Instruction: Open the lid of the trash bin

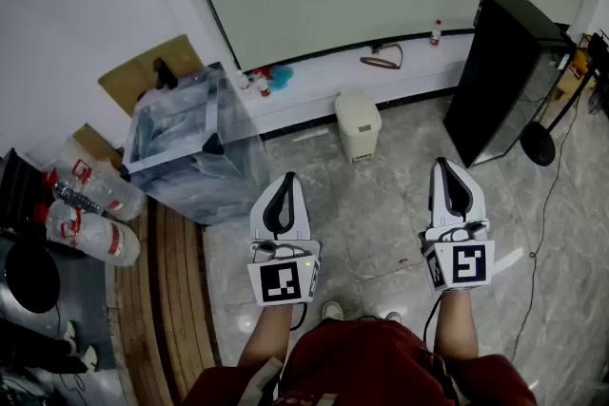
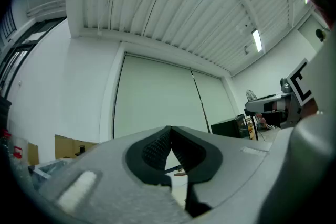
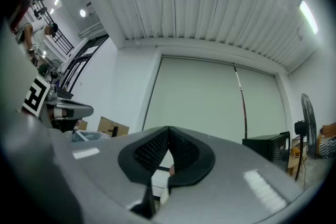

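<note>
Left gripper: the left gripper [image 1: 285, 182] [image 2: 170, 132] is held out over the grey stone floor [image 1: 381, 233], at 11 o'clock from the person's body. Its jaws meet at the tips with nothing between them.
Right gripper: the right gripper [image 1: 447, 168] [image 3: 168, 131] is held out at 1 o'clock from the body, well apart from the left one. Its jaws are closed tip to tip and it is empty.
Trash bin: the small beige trash bin [image 1: 360, 140] stands on the floor against the low white ledge [image 1: 314, 81]. It is at 12 o'clock from the person, 1 o'clock from the left gripper and 11 o'clock from the right. Neither gripper touches it.
Lid: the lid [image 1: 355, 106] lies flat, closed on the bin.
Left of bin: a clear plastic box [image 1: 190, 147] sits at 9 o'clock from the bin, with plastic bottles [image 1: 90, 204] further out the same way.
Right of bin: a tall black cabinet [image 1: 504, 76] stands at 3 o'clock from the bin.
</note>
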Demonstrator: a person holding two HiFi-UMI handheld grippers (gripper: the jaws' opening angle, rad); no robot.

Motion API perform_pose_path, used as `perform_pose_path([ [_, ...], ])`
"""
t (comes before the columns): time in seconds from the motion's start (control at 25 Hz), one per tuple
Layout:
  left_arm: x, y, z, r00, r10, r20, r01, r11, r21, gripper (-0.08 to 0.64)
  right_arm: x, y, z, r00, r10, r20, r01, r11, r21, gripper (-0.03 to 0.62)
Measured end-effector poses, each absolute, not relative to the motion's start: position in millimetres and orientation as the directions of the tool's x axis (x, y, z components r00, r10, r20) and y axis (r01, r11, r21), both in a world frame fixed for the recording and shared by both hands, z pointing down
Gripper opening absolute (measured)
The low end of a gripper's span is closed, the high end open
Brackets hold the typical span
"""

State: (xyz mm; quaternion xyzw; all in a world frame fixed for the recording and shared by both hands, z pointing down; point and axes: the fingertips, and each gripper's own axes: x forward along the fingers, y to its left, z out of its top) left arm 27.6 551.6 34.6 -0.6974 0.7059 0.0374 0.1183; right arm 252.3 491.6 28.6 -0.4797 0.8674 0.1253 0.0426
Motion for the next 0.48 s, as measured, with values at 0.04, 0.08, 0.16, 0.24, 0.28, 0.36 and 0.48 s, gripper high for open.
perform_pose_path([
  [0.04,23,552,35,0.003,-0.977,-0.215,-0.993,0.021,-0.113,0.005,247,493,30,-0.536,-0.822,-0.193,-0.843,0.509,0.176,-0.002],
  [0.08,18,553,36,0.006,-0.977,-0.212,-0.993,0.018,-0.114,0.005,242,494,31,-0.535,-0.823,-0.191,-0.843,0.508,0.175,-0.002],
  [0.16,7,554,39,0.012,-0.978,-0.206,-0.993,0.012,-0.114,0.005,232,495,33,-0.531,-0.826,-0.19,-0.846,0.505,0.171,-0.002],
  [0.24,-7,554,40,0.017,-0.979,-0.205,-0.994,0.006,-0.111,0.005,221,495,34,-0.526,-0.829,-0.191,-0.849,0.499,0.171,-0.002],
  [0.28,-13,553,40,0.02,-0.979,-0.205,-0.994,0.003,-0.109,0.006,215,495,34,-0.524,-0.83,-0.191,-0.85,0.498,0.171,-0.002],
  [0.36,-26,554,40,0.027,-0.978,-0.209,-0.994,-0.005,-0.108,0.005,204,496,35,-0.521,-0.832,-0.193,-0.853,0.494,0.17,-0.002],
  [0.48,-40,554,41,0.037,-0.977,-0.209,-0.994,-0.015,-0.104,0.006,190,498,36,-0.51,-0.837,-0.199,-0.859,0.487,0.156,-0.002],
])
